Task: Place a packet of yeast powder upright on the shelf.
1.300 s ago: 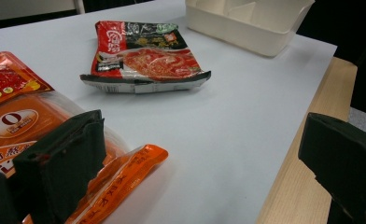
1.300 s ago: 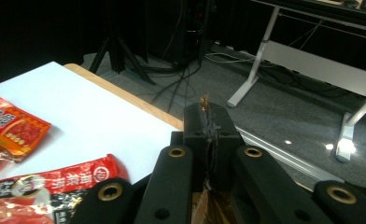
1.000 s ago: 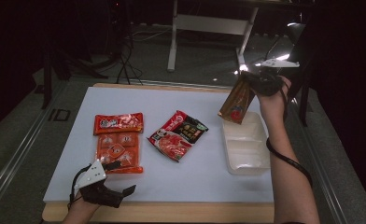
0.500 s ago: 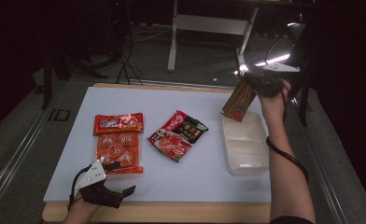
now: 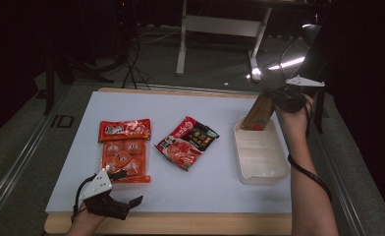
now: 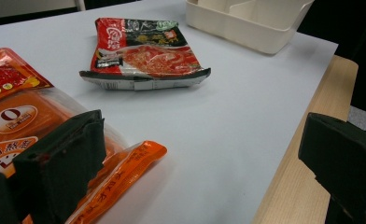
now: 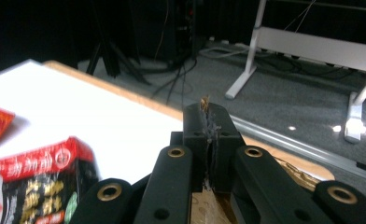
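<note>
My right gripper [image 5: 277,97] is shut on the top edge of a brown packet [image 5: 258,113], which hangs tilted with its lower end in the far compartment of the cream tray [image 5: 261,174]. In the right gripper view the jaws [image 7: 210,140] are pressed together with a sliver of brown packet [image 7: 203,101] sticking out. My left gripper [image 5: 124,189] stands open at the near left edge of the white table, just in front of the orange packet [image 5: 123,160]. Its left jaw overlaps the orange packet [image 6: 27,121] in the left gripper view; nothing sits between the jaws.
A small red packet [image 5: 124,129] lies behind the orange one. A red and black packet [image 5: 186,142] lies in the middle of the table [image 5: 210,191]. The tray's near compartment holds nothing. Stands and cables are on the floor beyond the table.
My right gripper has carried the brown packet down and slightly left, so its lower end now sits inside the tray. The left gripper has stayed still.
</note>
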`<state>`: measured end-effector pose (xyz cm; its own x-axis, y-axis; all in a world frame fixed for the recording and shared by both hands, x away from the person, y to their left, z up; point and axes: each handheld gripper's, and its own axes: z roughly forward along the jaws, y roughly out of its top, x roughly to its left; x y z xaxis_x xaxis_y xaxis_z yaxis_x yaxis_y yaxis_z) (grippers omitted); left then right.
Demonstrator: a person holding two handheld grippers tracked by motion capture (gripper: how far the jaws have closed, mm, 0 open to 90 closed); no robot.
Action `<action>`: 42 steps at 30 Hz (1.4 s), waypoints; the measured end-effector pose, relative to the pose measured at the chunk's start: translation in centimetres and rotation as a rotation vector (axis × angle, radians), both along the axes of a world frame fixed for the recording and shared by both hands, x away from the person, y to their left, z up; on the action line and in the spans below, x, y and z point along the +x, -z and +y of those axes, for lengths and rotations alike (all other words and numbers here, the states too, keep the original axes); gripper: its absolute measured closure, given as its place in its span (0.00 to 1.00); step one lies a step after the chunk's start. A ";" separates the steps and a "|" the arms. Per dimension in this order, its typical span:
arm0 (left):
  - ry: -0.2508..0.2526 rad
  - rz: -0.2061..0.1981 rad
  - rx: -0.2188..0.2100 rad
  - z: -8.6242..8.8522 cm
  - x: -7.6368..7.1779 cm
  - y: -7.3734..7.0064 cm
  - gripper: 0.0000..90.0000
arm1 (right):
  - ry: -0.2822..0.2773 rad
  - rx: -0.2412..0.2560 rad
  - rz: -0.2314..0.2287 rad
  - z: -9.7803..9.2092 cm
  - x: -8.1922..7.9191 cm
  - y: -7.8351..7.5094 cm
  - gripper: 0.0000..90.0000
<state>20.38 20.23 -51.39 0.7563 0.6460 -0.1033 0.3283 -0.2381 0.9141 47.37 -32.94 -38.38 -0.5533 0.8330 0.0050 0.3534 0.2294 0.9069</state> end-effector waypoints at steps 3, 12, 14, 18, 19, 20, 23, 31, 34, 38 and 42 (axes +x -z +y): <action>-0.001 -0.003 -0.003 0.0 0.0 0.0 0.01 | -0.023 -0.024 0.020 0.8 -0.3 0.8 0.98; 0.002 -0.001 -0.003 0.0 -0.1 0.0 0.01 | -0.084 -0.043 0.068 2.6 -0.9 2.8 0.97; 0.003 -0.003 -0.001 0.0 -0.1 -0.1 0.01 | -0.089 -0.028 0.068 2.8 -1.0 3.1 0.97; 0.006 -0.002 0.001 0.0 -0.1 0.0 0.01 | -0.079 -0.039 0.063 3.7 -1.0 3.2 0.95; 0.006 -0.002 0.000 -0.1 -0.1 0.0 0.01 | -0.079 -0.037 0.066 3.8 -1.0 3.2 0.95; 0.008 -0.001 0.000 -0.1 -0.1 0.0 0.01 | -0.074 -0.044 0.066 3.9 -0.9 3.2 0.94; 0.012 0.001 -0.001 -0.1 0.0 0.0 0.01 | -0.064 -0.067 0.051 4.2 -0.9 3.2 0.92; 0.020 0.004 -0.004 -0.2 0.1 0.0 0.01 | -0.051 -0.060 0.062 4.5 -0.9 2.8 0.72; 0.018 0.003 -0.008 -0.2 0.0 0.0 0.01 | -0.047 -0.058 0.046 4.7 -1.3 2.3 0.62; 0.015 0.004 -0.009 -0.2 0.0 0.0 0.01 | -0.050 -0.062 -0.012 4.8 -2.1 1.2 0.50; 0.011 0.004 -0.022 -0.1 -0.1 0.0 0.01 | -0.031 -0.035 -0.033 4.9 -2.7 -0.1 0.29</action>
<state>20.26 20.15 -51.37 0.7630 0.6351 -0.1204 0.3295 -0.2219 0.9177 44.62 -28.06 -38.33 -0.5785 0.8146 -0.0428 0.3155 0.2718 0.9091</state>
